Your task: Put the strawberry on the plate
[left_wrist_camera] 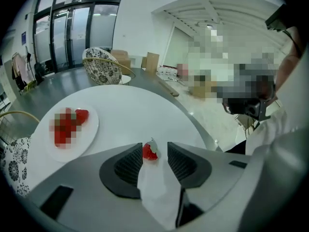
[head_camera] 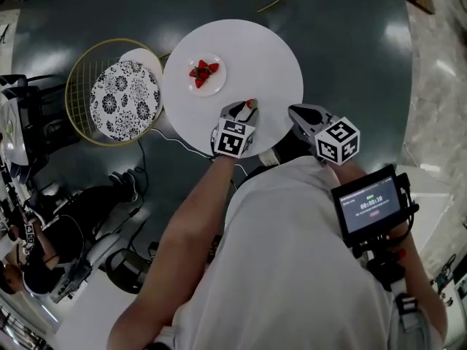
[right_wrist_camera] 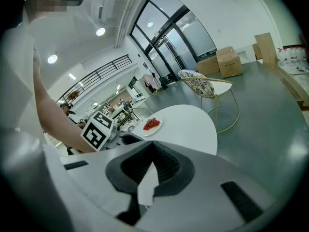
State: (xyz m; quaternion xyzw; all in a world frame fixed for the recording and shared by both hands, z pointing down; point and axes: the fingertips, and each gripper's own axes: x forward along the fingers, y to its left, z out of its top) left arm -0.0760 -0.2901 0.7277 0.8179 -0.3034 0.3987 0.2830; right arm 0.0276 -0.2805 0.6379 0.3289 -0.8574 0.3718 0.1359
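Note:
A small white plate (head_camera: 216,83) with red strawberries (head_camera: 203,72) sits on the round white table (head_camera: 273,57). My left gripper (head_camera: 244,109) is over the table's near edge, open. A single strawberry (left_wrist_camera: 149,152) with a pale leaf lies between its jaws, against the left pad and apart from the right one. In the left gripper view (left_wrist_camera: 155,148) the plate (left_wrist_camera: 89,129) lies ahead to the left. My right gripper (head_camera: 300,115) hovers at the table's near right rim, and in its own view (right_wrist_camera: 152,146) the jaws meet with nothing between them.
A gold wire chair (head_camera: 78,86) with a black-and-white patterned cushion (head_camera: 124,97) stands left of the table. A small monitor (head_camera: 372,206) is mounted near my right arm. Another person sits at the lower left (head_camera: 44,254). Cardboard boxes (right_wrist_camera: 227,62) stand far back.

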